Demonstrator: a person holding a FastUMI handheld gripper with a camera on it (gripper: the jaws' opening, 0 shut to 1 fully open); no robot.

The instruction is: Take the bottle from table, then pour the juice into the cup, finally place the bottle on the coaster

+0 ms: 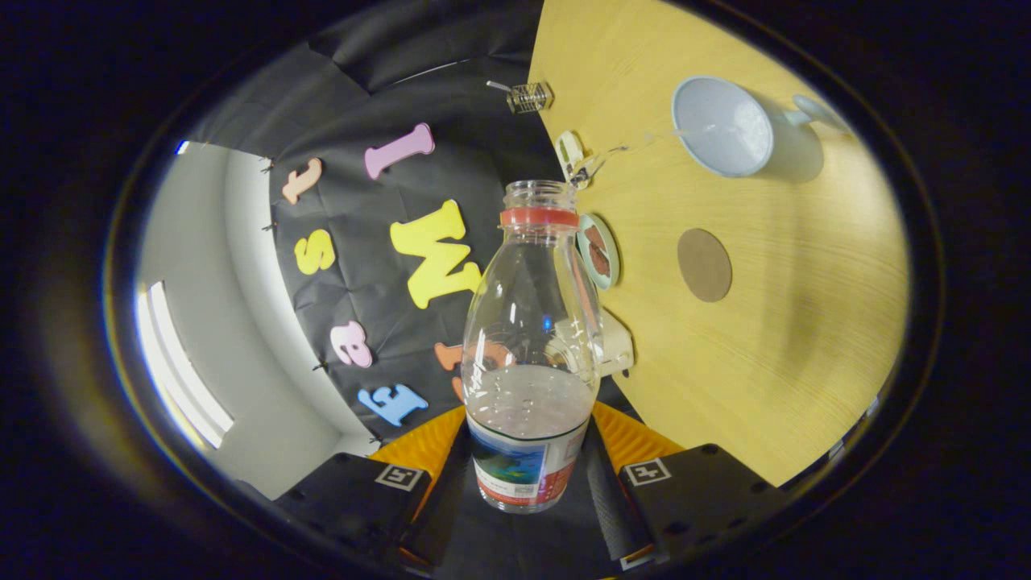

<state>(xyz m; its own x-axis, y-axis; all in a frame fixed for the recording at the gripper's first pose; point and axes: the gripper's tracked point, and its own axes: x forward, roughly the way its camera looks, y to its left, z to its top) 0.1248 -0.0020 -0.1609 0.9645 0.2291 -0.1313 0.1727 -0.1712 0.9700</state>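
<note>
While clamped on bottle [530, 354] between both fingers at lower centre, gripper [527, 475] tilted; uncapped, roughly a third clear liquid. Cup [723, 126] upper right looks empty; coaster [704, 264] centre right on table [773, 362], bare.

No legible text found. The bottle [532, 354] carries a printed label, its wording too small to make out. The gripper [527, 475] bears square coded markers, without readable characters.
</note>
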